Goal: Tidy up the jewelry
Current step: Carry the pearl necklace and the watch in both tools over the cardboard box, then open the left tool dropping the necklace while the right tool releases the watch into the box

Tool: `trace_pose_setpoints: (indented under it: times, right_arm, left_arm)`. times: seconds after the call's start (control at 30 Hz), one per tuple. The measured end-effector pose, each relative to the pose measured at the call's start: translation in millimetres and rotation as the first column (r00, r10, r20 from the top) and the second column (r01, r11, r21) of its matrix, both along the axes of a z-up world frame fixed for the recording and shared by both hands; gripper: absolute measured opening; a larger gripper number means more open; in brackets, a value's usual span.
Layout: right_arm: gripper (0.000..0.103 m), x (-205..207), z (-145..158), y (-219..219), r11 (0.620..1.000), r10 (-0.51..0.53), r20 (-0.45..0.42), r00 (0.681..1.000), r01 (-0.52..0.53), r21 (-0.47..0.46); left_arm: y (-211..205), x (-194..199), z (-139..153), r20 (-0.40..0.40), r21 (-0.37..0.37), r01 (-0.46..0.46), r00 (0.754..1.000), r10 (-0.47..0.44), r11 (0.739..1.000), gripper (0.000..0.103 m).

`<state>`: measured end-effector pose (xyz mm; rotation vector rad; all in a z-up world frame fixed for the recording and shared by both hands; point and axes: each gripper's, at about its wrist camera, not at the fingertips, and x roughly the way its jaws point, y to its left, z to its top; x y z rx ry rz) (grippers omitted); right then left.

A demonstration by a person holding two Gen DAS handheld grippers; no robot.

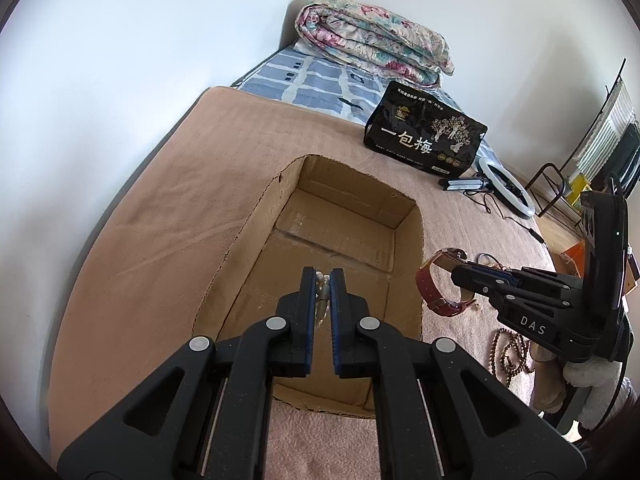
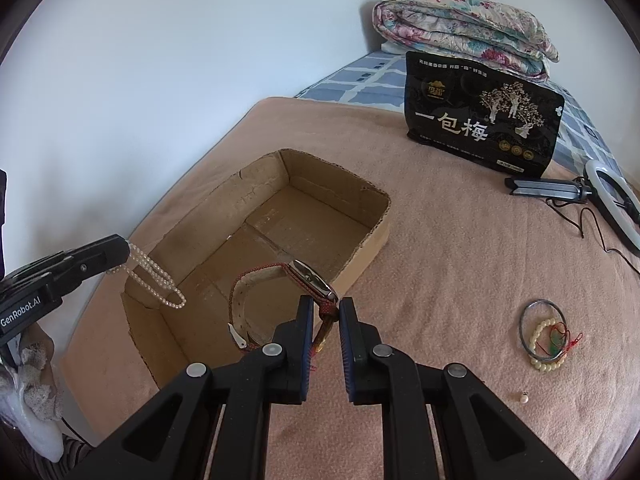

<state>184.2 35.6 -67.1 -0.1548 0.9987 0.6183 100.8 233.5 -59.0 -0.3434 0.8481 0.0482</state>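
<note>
Partly hidden jewellery and cut-off clutter

Only a few beads of the white pearl necklace (image 1: 322,292) show between the left hand-held gripper (image 1: 323,280) fingers; the brown wooden bead string (image 1: 510,354) runs under the right hand-held gripper (image 1: 460,272); the white ring light (image 2: 616,204) is cropped.

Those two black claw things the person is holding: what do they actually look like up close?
Both are matte black plastic. The left gripper and right gripper each have two flat fingers lined with ribbed blue pads, joined to angular arms by round silver pins. Seen from the side, the left one reads "GenRobot.AI" in white and the right one "DAS". A fuzzy pale glove covers the hand behind the left one.
</note>
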Motion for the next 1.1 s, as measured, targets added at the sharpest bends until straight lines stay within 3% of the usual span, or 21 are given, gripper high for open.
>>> trace_pose_setpoints:
  times: [0.53,0.8,0.93,1.03,1.1]
  right_arm:
    - [0.012,-0.8,-15.7,33.9,0.999,0.044,-0.031,0.999,-0.044,-0.010]
    - [0.027,-0.1,-12.0,30.0,1.000,0.025,-0.026,0.999,-0.024,0.018]
    - [0.031,-1.5,-11.4,25.7,1.000,0.013,-0.026,1.000,-0.012,0.022]
    - [0.050,-2.9,-10.4,21.5,1.000,0.002,-0.018,1.000,-0.001,0.026]
    - [0.054,-4.1,-8.6,18.3,1.000,-0.005,-0.007,1.000,0.005,0.026]
  left_arm:
    - [6.5,0.2,-14.7,-0.028,-0.014,-0.002,1.000,0.001,1.000,0.004]
    - [5.0,1.3,-14.2,-0.033,-0.007,-0.007,0.999,0.007,1.000,0.005]
    - [3.0,0.9,-12.6,-0.034,0.006,-0.003,0.999,0.003,1.000,0.015]
    - [2.4,0.4,-10.5,-0.024,0.007,-0.006,1.000,0.006,1.000,0.031]
    - [1.4,0.7,-9.3,-0.022,0.012,-0.006,1.000,0.006,1.000,0.031]
